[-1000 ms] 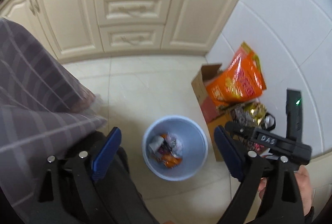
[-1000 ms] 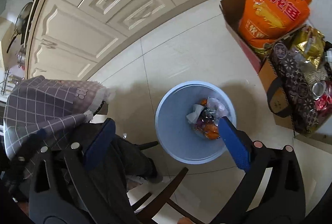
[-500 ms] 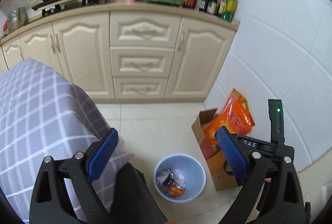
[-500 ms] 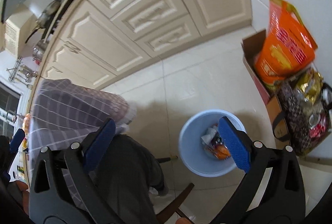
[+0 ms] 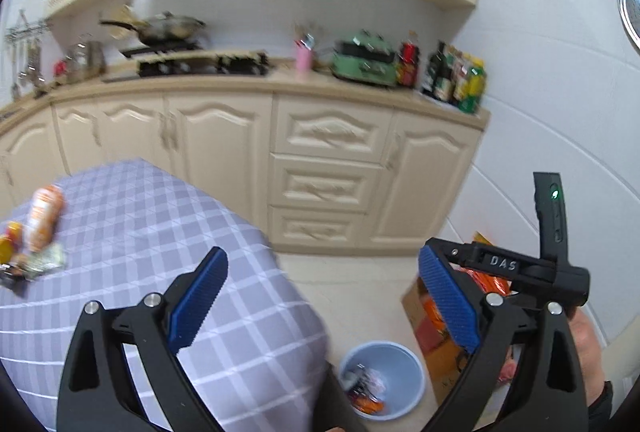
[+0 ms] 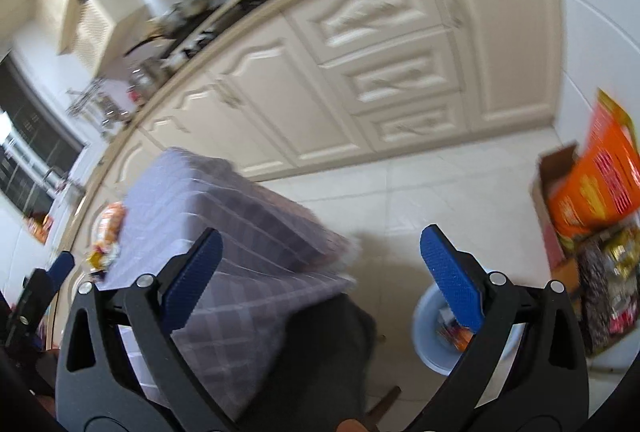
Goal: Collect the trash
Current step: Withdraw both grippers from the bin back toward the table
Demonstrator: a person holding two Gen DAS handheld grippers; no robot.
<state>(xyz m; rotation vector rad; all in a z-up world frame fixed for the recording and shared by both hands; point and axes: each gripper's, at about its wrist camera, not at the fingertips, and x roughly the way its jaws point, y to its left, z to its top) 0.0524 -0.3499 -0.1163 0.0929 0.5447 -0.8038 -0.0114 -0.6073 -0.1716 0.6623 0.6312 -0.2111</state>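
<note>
Left tongs (image 5: 322, 296): spread wide, blue pads apart, nothing between them; raised over the near corner of the desk.
Right tongs (image 6: 320, 272): likewise spread wide and empty, above the desk edge and the floor.
Right tongs seen from the left wrist view: black body marked "DAS" at the right, a hand (image 5: 586, 348) gripping it from below.
Desk (image 5: 132, 232): covered with a lilac checked cloth that hangs over its edges.
Trash on desk (image 5: 34, 236): an orange-and-white snack packet and crumpled wrappers, blurred, grouped at the far left edge, well apart from both tongs.
Bin (image 5: 400, 364): pale blue, round, on the tiled floor beside the desk; wrappers lie inside.
Cardboard box (image 6: 550, 200): just beside the bin against the wall, holding an orange bag (image 6: 600, 180).
Background: cream cabinets (image 5: 328, 160).
</note>
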